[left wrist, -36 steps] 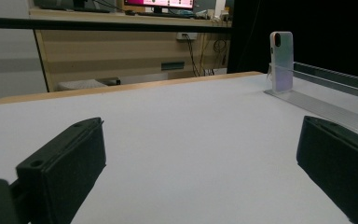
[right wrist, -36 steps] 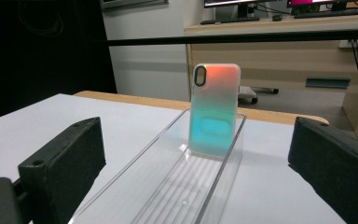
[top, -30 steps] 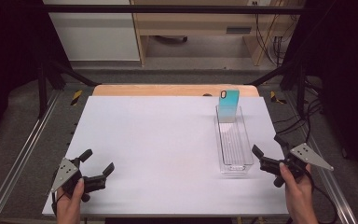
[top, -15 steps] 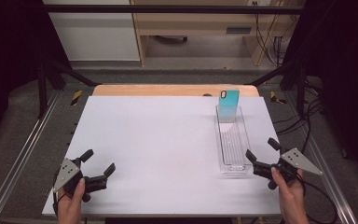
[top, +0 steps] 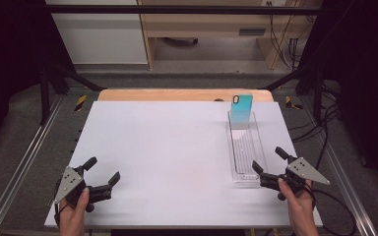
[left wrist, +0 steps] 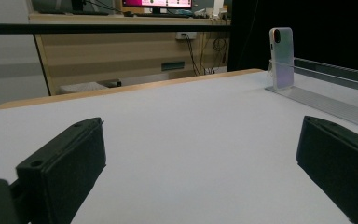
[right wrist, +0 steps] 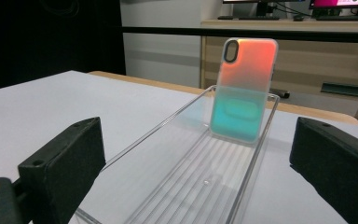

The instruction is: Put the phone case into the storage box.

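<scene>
A phone case (top: 241, 109) with a teal-to-orange sheen stands upright at the far end of a long clear plastic tray (top: 246, 152) on the right of the white table (top: 172, 147). My right gripper (top: 271, 161) is open at the tray's near end, its jaws apart on either side of that end. In the right gripper view the phone case (right wrist: 245, 88) leans against the far wall of the tray (right wrist: 200, 182). My left gripper (top: 102, 170) is open near the table's front left corner, with nothing between its jaws. The left gripper view has the phone case (left wrist: 280, 56) far off to the right.
A wooden strip (top: 177, 94) runs along the table's far edge. Metal rails (top: 24, 167) flank the table on both sides, and cables (top: 325, 128) hang at the right. A wooden desk (top: 216, 29) stands beyond the table.
My right gripper has moved left and slightly toward the tray's near end. The left gripper has stayed almost in place.
</scene>
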`<state>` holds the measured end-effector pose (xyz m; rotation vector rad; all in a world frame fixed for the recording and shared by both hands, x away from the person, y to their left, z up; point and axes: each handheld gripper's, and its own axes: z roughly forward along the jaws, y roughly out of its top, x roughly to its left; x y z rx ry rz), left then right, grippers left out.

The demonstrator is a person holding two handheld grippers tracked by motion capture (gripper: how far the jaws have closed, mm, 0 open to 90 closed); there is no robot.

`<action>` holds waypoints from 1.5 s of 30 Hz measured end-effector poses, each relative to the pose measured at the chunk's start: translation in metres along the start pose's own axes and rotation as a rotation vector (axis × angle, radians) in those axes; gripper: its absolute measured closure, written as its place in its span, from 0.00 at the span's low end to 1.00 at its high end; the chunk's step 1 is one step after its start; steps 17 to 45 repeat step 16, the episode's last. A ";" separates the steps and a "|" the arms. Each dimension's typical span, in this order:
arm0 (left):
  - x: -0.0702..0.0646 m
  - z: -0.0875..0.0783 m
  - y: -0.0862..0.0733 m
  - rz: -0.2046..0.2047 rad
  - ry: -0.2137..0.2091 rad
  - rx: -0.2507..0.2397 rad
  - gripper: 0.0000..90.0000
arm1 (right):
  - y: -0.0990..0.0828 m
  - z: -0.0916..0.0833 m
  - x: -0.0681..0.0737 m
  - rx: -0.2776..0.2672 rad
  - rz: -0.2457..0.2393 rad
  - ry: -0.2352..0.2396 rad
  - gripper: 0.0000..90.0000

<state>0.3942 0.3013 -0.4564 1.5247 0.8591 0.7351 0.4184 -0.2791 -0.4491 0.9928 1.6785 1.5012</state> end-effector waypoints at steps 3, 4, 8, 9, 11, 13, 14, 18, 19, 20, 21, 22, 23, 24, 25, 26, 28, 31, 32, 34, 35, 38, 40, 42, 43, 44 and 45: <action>0.000 0.000 0.000 0.000 -0.001 -0.002 0.01 | -0.001 0.001 0.002 0.002 -0.012 0.007 0.04; 0.001 0.000 0.000 -0.001 -0.001 -0.003 0.01 | -0.002 0.001 0.003 -0.002 -0.012 0.008 0.04; 0.001 -0.001 0.001 -0.006 -0.007 -0.012 0.01 | -0.005 0.002 0.007 0.010 -0.030 0.024 0.04; 0.001 -0.001 0.001 -0.008 -0.010 -0.013 0.01 | -0.006 0.002 0.008 0.012 -0.032 0.028 0.04; 0.001 0.000 0.001 -0.006 -0.012 -0.012 0.01 | -0.006 0.002 0.010 0.015 -0.038 0.038 0.04; 0.000 0.000 0.000 -0.007 -0.015 -0.014 0.01 | -0.007 0.002 0.010 0.016 -0.036 0.046 0.04; 0.000 0.000 0.001 -0.008 -0.015 -0.014 0.01 | -0.008 0.002 0.009 0.021 -0.034 0.045 0.04; -0.001 0.000 0.001 -0.007 -0.019 -0.017 0.01 | -0.010 0.002 0.008 0.026 -0.027 0.042 0.04; -0.001 0.000 0.001 -0.007 -0.019 -0.017 0.01 | -0.010 0.002 0.008 0.026 -0.027 0.042 0.04; -0.001 0.000 0.001 -0.007 -0.019 -0.017 0.01 | -0.010 0.002 0.008 0.026 -0.027 0.042 0.04; -0.001 0.000 0.001 -0.007 -0.019 -0.017 0.01 | -0.010 0.002 0.008 0.026 -0.027 0.042 0.04; -0.001 0.000 0.001 -0.007 -0.019 -0.017 0.01 | -0.010 0.002 0.008 0.026 -0.027 0.042 0.04; -0.001 0.000 0.001 -0.007 -0.019 -0.017 0.01 | -0.010 0.002 0.008 0.026 -0.027 0.042 0.04; -0.001 0.000 0.001 -0.007 -0.019 -0.017 0.01 | -0.010 0.002 0.008 0.026 -0.027 0.042 0.04; -0.001 0.000 0.001 -0.007 -0.019 -0.017 0.01 | -0.010 0.002 0.008 0.026 -0.027 0.042 0.04; -0.001 0.000 0.001 -0.007 -0.019 -0.017 0.01 | -0.010 0.002 0.008 0.026 -0.027 0.042 0.04; -0.001 0.000 0.001 -0.007 -0.019 -0.017 0.01 | -0.010 0.002 0.008 0.026 -0.027 0.042 0.04; -0.001 0.000 0.001 -0.007 -0.019 -0.017 0.01 | -0.010 0.002 0.008 0.026 -0.027 0.042 0.04; -0.001 0.000 0.001 -0.007 -0.019 -0.017 0.01 | -0.010 0.002 0.008 0.026 -0.027 0.042 0.04; -0.001 0.000 0.001 -0.007 -0.019 -0.017 0.01 | -0.010 0.002 0.008 0.026 -0.027 0.042 0.04; -0.001 0.000 0.001 -0.007 -0.019 -0.017 0.01 | -0.010 0.002 0.008 0.026 -0.027 0.042 0.04; -0.001 0.000 0.001 -0.007 -0.019 -0.017 0.01 | -0.010 0.002 0.008 0.026 -0.027 0.042 0.04; -0.001 0.000 0.001 -0.007 -0.019 -0.017 0.01 | -0.010 0.002 0.008 0.026 -0.027 0.042 0.04; -0.001 0.000 0.001 -0.007 -0.019 -0.017 0.01 | -0.010 0.002 0.008 0.026 -0.027 0.042 0.04; -0.001 0.000 0.001 -0.007 -0.019 -0.017 0.01 | -0.010 0.002 0.008 0.026 -0.027 0.042 0.04; -0.001 0.000 0.001 -0.007 -0.019 -0.017 0.01 | -0.010 0.002 0.008 0.026 -0.027 0.042 0.04; -0.001 0.000 0.001 -0.007 -0.019 -0.017 0.01 | -0.010 0.002 0.008 0.026 -0.027 0.042 0.04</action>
